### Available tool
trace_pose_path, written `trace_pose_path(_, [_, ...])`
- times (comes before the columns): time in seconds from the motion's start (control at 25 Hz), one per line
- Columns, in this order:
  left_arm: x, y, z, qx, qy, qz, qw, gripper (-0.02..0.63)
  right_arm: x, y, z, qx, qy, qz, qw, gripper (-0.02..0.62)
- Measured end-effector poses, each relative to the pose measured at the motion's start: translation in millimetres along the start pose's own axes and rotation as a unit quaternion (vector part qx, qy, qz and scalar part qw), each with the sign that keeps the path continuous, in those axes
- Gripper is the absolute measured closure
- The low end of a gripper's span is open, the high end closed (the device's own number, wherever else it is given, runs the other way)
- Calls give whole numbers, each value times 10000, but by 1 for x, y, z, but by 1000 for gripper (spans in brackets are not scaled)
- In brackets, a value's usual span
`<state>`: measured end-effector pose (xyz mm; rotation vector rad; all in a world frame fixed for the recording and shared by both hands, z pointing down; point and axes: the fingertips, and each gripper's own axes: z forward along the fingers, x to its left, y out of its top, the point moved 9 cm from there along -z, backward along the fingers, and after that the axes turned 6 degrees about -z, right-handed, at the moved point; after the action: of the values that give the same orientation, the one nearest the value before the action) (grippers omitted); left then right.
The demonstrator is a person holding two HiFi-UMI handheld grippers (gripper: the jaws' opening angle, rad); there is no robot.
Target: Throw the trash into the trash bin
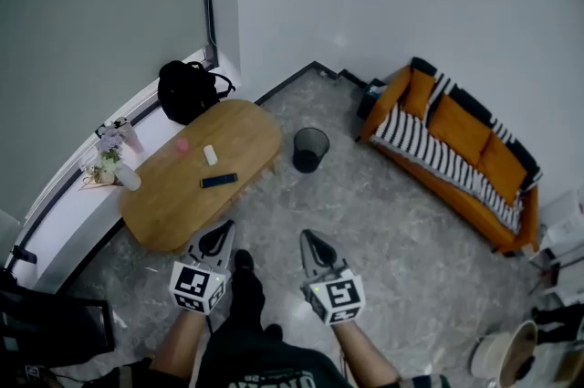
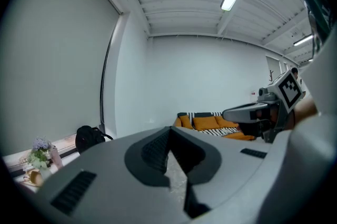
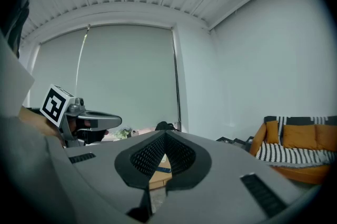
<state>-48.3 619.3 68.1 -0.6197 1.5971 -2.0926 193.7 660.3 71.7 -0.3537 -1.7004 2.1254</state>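
while your left tongs (image 1: 222, 230) and right tongs (image 1: 308, 237) sit closed, empty, the white scrap (image 1: 211, 154) ahead looks light; pinch its middle.

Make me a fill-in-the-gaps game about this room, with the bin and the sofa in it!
1. The round black mesh trash bin stands on the grey ____.
2. The long sofa with the striped blanket has ____ cushions.
3. The flat black rectangular object lies on the oval wooden ____.

Missing words: floor; orange; table.
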Motion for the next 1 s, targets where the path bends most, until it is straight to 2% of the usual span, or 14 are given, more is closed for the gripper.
trace_pose_path(0.32, [93,2,68,150,197,-283,9993,608,-20,23,125,233,331,-28,9992,597])
trace_pose_path(0.6, [202,17,130,267,486,-412,9976,607,-30,61,260,415,711,-172,9965,597])
trace_pose_path(0.84, [271,14,156,440,781,-682,9936,609,-28,75,350,564,1077,-245,9923,597])
trace_pose_path(1.0, [303,8,161,523,1002,-894,9896,607,-20,76,395,698,1378,-329,9875,597])
